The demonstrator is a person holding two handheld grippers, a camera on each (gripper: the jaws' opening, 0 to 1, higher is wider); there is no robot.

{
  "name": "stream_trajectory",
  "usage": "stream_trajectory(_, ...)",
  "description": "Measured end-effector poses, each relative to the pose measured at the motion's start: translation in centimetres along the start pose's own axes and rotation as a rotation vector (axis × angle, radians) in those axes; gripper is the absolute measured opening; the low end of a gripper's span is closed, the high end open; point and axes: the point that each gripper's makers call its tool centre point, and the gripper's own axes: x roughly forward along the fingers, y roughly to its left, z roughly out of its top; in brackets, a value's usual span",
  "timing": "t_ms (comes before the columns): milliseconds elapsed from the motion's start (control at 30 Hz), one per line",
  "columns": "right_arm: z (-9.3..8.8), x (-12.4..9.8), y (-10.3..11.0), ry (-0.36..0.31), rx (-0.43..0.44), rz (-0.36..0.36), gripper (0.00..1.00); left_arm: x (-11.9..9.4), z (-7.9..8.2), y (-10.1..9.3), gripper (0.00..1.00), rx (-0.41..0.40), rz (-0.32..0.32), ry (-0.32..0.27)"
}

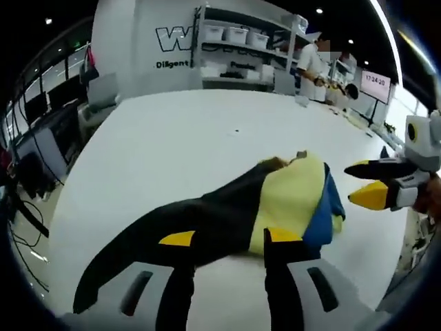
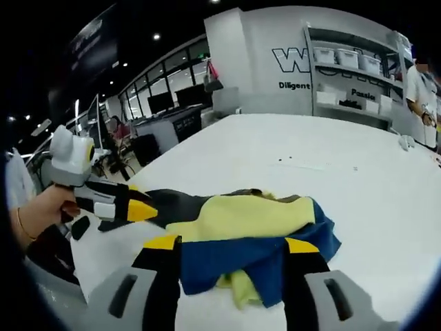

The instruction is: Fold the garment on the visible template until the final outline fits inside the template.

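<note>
Black, yellow and blue fabric garment [image 1: 269, 203] lies bunched on white table [image 1: 172, 145]; no template outline discernible. Left gripper [image 1: 231, 238], jaws spread, empty, hovers over garment's black sleeve end. Right gripper [image 2: 231, 243], jaws apart, straddles blue hem. Likely best approach: pinch opposite edges, spread flat before folding, keeping cloth on table.

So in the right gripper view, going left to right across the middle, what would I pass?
A person's hand → the left gripper it holds → the garment's black part → its yellow panel → its blue edge → bare white table.
</note>
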Motion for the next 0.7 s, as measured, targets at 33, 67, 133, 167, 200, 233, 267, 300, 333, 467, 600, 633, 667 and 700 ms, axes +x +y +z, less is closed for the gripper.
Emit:
stream_trajectory(33,-0.5,0.1,0.3,0.014,0.007,-0.001,0.58,0.3,-0.4,-0.1,0.41,0.001,-0.006,0.006)
stream_trajectory(67,-1.0,0.2,0.6,0.027,0.009,0.003,0.59,0.5,-0.7,-0.3,0.41,-0.001,-0.012,0.013)
stream_trajectory(133,-1.8,0.5,1.2,0.041,0.015,0.001,0.58,0.8,-1.3,-0.5,0.42,-0.009,-0.015,0.033)
stream_trajectory(167,-2.2,0.6,1.6,0.050,0.012,0.004,0.58,0.9,-1.5,-0.7,0.41,-0.022,-0.019,0.038)
stream_trajectory(200,-2.5,0.7,1.8,0.055,0.014,0.002,0.58,1.1,-1.7,-0.9,0.41,-0.048,-0.029,0.046)
stream_trajectory(233,-2.8,0.8,2.0,0.063,0.014,0.001,0.58,1.2,-1.6,-1.1,0.42,-0.058,-0.034,0.037)
stream_trajectory(267,-2.9,0.8,2.1,0.067,0.015,0.003,0.57,1.3,-1.6,-1.1,0.43,-0.057,-0.035,0.036)
stream_trajectory(300,-3.1,0.9,2.3,0.072,0.022,0.007,0.56,1.4,-1.7,-1.3,0.44,-0.060,-0.041,0.040)
stream_trajectory(333,-3.3,1.1,2.5,0.077,0.029,0.011,0.55,1.6,-1.8,-1.4,0.44,-0.064,-0.046,0.045)
stream_trajectory(467,-4.2,1.8,3.3,0.102,0.042,0.016,0.50,2.4,-2.4,-1.9,0.42,-0.098,-0.060,0.066)
stream_trajectory(600,-4.6,2.0,3.4,0.111,0.059,0.023,0.42,2.9,-2.6,-2.7,0.40,-0.149,-0.090,0.072)
stream_trajectory(633,-4.8,2.3,3.2,0.114,0.067,0.016,0.40,3.2,-2.8,-2.8,0.41,-0.174,-0.101,0.079)
stream_trajectory(667,-4.9,2.3,3.1,0.122,0.070,0.009,0.37,3.3,-2.9,-2.9,0.41,-0.180,-0.106,0.083)
stream_trajectory(700,-5.0,2.4,3.0,0.123,0.072,0.007,0.32,3.4,-3.0,-3.0,0.41,-0.186,-0.109,0.089)
